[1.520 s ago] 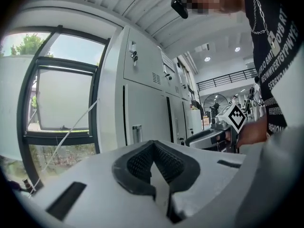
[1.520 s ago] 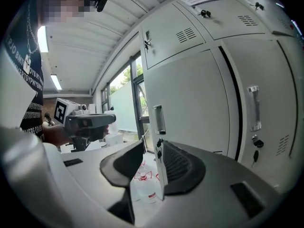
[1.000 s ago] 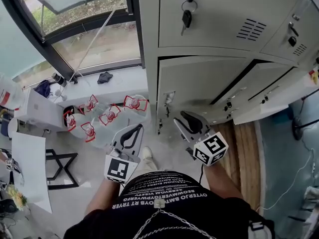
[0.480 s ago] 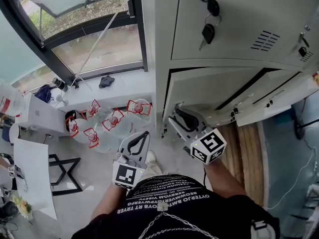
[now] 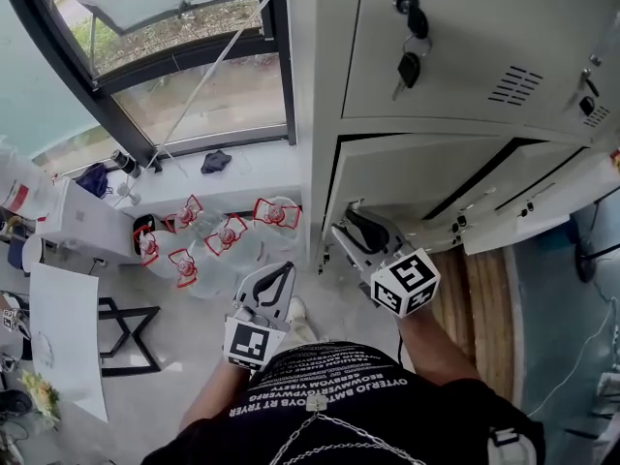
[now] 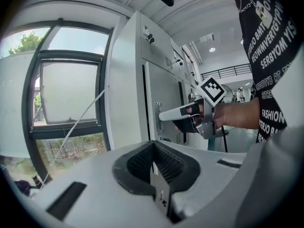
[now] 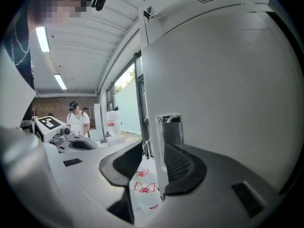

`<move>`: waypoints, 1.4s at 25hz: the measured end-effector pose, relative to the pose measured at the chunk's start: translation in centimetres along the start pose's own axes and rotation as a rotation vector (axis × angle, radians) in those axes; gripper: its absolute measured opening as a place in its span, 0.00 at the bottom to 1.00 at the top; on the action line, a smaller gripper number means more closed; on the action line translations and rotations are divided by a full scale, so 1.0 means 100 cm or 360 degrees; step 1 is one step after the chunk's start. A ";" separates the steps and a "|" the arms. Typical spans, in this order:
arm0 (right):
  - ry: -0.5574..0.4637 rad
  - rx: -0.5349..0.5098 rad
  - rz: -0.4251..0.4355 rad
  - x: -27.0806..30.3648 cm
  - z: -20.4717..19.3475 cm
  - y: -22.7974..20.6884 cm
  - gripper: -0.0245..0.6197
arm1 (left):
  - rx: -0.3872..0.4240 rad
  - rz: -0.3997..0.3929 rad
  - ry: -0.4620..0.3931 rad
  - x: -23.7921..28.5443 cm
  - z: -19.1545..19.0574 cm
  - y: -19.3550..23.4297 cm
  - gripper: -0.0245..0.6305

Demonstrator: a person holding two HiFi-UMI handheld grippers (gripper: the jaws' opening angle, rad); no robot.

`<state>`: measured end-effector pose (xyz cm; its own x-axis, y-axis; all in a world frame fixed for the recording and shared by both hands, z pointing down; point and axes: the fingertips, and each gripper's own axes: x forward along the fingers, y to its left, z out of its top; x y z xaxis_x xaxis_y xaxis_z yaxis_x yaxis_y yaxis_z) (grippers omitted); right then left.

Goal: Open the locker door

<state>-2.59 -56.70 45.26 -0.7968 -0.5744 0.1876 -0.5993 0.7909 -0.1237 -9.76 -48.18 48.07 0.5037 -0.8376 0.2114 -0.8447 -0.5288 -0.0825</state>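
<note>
The grey locker door (image 5: 417, 172) is the lower one of the left column, and a dark gap runs along its left edge. My right gripper (image 5: 347, 227) is at that edge, by the metal handle plate (image 7: 172, 127). The door's edge (image 7: 159, 165) stands between its jaws; the jaws are opening and the left pad (image 7: 121, 163) stands clear of the door. My left gripper (image 5: 283, 269) hangs lower left, away from the locker, shut on nothing (image 6: 154, 153). From the left gripper view I see the right gripper (image 6: 164, 115) reaching the handle.
The locker above has keys (image 5: 412, 37) hanging in its lock. Further locker doors (image 5: 513, 211) stand open to the right. Several water bottles (image 5: 223, 232) lie on the floor by the window, next to a white table (image 5: 63, 337). A person (image 7: 76, 118) stands far behind.
My right gripper has closed in on the door's left edge, and the edge now sits between its jaws. The left gripper has drifted slightly right.
</note>
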 end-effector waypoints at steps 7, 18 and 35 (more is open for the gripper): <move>-0.0012 -0.0110 0.0063 0.005 0.010 0.019 0.24 | -0.0017 0.0003 0.0011 -0.007 -0.002 -0.017 0.03; 0.0081 -0.0098 -0.0058 0.001 0.000 0.007 0.29 | -0.0034 0.0056 0.0015 -0.037 -0.005 -0.037 0.03; 0.0111 -0.0074 -0.0103 -0.014 -0.009 0.023 0.29 | -0.0012 0.0110 -0.0029 -0.071 0.002 -0.073 0.03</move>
<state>-2.77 -53.84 45.60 -0.7480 -0.6101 0.2612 -0.6441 0.7623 -0.0641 -7.11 -38.39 46.94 0.4475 -0.8743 0.1878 -0.8787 -0.4689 -0.0892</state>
